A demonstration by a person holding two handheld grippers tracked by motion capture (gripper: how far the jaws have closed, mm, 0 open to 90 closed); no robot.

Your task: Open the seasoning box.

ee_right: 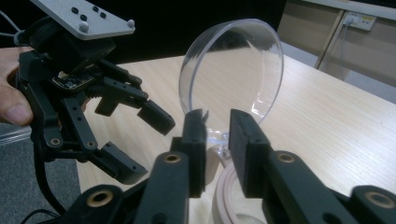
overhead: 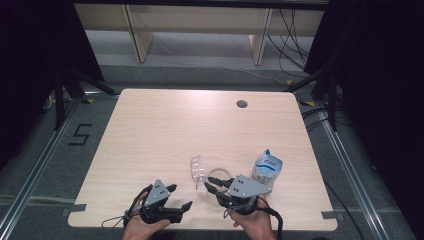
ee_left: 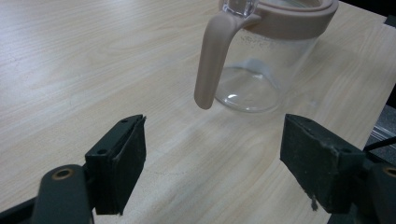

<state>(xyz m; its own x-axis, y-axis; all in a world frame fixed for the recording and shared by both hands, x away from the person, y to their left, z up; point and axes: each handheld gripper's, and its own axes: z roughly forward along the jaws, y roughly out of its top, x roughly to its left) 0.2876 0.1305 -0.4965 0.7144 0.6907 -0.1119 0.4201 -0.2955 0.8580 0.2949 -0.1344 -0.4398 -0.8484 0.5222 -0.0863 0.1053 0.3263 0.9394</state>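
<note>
The work in hand concerns a clear jug [ee_left: 261,65] with a beige collar and handle [ee_left: 212,60], and its clear round lid [ee_right: 231,74]; the jug stands upright on the table [overhead: 165,130], near its front edge, between the two grippers.

Right gripper [ee_right: 217,140]: the fingers [ee_right: 196,140] stand a narrow gap apart with the lid's small tab between them; whether the pads press on it cannot be told. The lid stands on edge, raised above the jug's mouth, its flat face turned toward the left gripper [overhead: 179,196]; in the high view it appears as a thin upright disc [overhead: 198,170] just ahead of the right fingers.

Left gripper: fingers [ee_left: 121,163] wide open and empty; the jug lies straight ahead of them and slightly to the right in the left gripper view, clear of both pads; the handle hangs down the jug's near side, pointing toward these fingers, its long axis vertical.

Judgement: the left hand is better placed for the handle. A white and blue pouch [overhead: 266,167] sits right of the jug, uninvolved.
</note>
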